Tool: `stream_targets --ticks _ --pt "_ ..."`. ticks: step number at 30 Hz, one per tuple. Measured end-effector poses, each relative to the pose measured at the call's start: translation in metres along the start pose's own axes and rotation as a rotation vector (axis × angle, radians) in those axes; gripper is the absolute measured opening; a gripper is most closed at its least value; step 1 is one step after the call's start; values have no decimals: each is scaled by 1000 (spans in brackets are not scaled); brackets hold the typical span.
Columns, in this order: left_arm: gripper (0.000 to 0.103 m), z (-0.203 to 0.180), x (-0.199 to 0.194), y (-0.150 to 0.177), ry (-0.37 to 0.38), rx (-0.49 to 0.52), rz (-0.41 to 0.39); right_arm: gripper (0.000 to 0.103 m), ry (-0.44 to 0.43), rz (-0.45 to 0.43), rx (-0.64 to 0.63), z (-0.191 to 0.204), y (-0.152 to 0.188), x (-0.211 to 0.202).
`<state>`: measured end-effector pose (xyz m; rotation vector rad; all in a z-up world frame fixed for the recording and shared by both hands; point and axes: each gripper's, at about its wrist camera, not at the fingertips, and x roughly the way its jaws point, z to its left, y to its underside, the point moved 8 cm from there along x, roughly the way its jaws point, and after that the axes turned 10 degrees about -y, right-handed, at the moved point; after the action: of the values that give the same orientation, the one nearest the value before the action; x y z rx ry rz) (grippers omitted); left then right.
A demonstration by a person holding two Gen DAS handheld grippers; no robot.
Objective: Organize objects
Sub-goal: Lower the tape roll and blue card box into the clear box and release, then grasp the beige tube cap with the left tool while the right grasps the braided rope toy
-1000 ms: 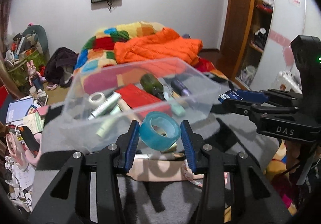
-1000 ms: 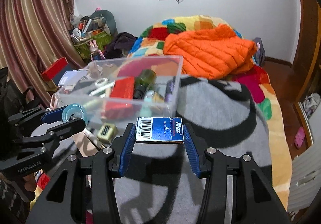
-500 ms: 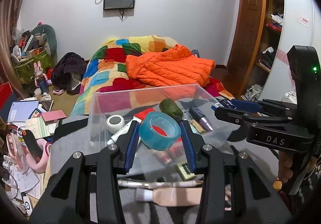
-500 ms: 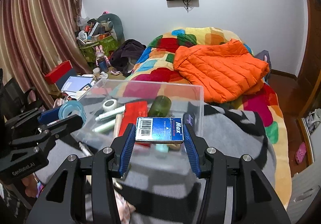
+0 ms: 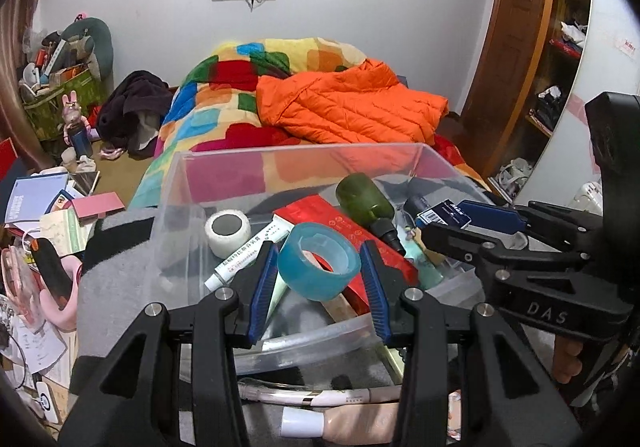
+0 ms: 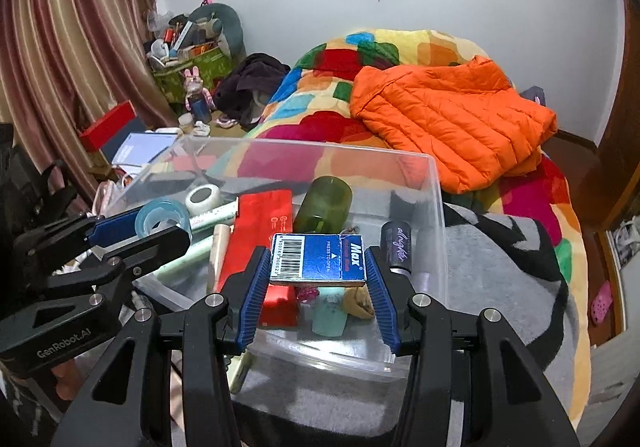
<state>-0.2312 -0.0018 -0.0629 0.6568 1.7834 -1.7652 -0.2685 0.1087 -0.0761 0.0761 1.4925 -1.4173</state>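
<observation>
1. Clear plastic bin (image 5: 224,183) sits on a grey and black blanket (image 6: 500,259) at the foot of the bed.
2. Bin contents: white tape roll (image 5: 227,227), white tube (image 5: 250,257), red packet (image 6: 260,231), green bottle (image 6: 326,203) lying on its side, dark purple tube (image 6: 396,247).
3. Left gripper (image 5: 318,267): jaws clamped on a blue tape roll (image 5: 318,267), held above the bin's near left part, clear of the contents.
4. Right gripper (image 6: 318,263): jaws clamped on a blue "Max" box (image 6: 318,259), barcode face up, held over the bin's near right part.
5. The two grippers stand side by side, near each other, not touching.
6. Outside the bin, against its near wall: a pale tube (image 5: 344,421) on the blanket.
7. Beyond: orange jacket (image 6: 452,115) on a multicoloured quilt (image 5: 240,95).
</observation>
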Motion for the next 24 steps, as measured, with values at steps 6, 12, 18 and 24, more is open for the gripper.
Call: stream_targets --ticks 6,12,18,24 --pt "46 0 2 1 13 -5 15 49 -1 19 18 -5 2 3" --pt "54 0 -9 0 17 -9 -4 57 11 3 -4 -1 2 -8" --pt "79 10 -34 0 -9 -28 -51 57 9 -31 -38 12 2 -29" --pt "87 24 -53 19 -33 -25 -40 60 -1 -38 -65 22 22 -51"
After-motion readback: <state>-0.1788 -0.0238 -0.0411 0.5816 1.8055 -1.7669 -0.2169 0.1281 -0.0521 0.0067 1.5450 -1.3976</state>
